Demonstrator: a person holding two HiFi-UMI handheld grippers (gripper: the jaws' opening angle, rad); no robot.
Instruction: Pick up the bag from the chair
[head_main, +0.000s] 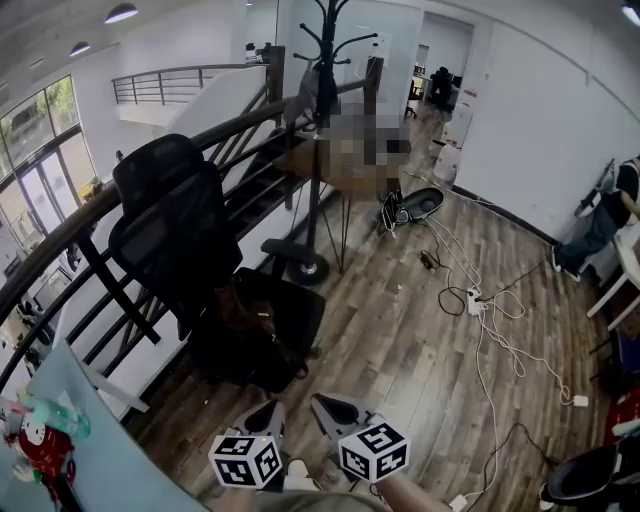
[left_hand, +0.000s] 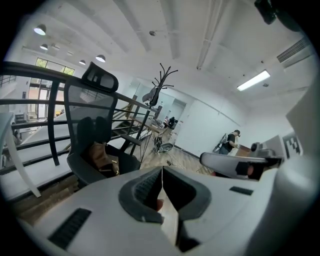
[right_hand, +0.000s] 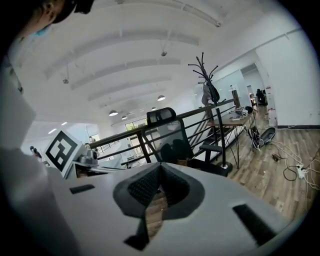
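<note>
Both shut, empty: left gripper (left_hand: 161, 170), right gripper (right_hand: 160, 166)
Slouchy brown bag (left_hand: 102, 158) on mesh chair (head_main: 165, 215), clearest in left gripper view.

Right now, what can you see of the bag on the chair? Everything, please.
The bag is brown, leather-looking and soft, slumped rather than standing straight, with a few small light fittings on it. It sits on the seat of the black mesh-backed office chair, resting against the backrest. Only the chair touches it. Straps and closure are too small to make out.
</note>
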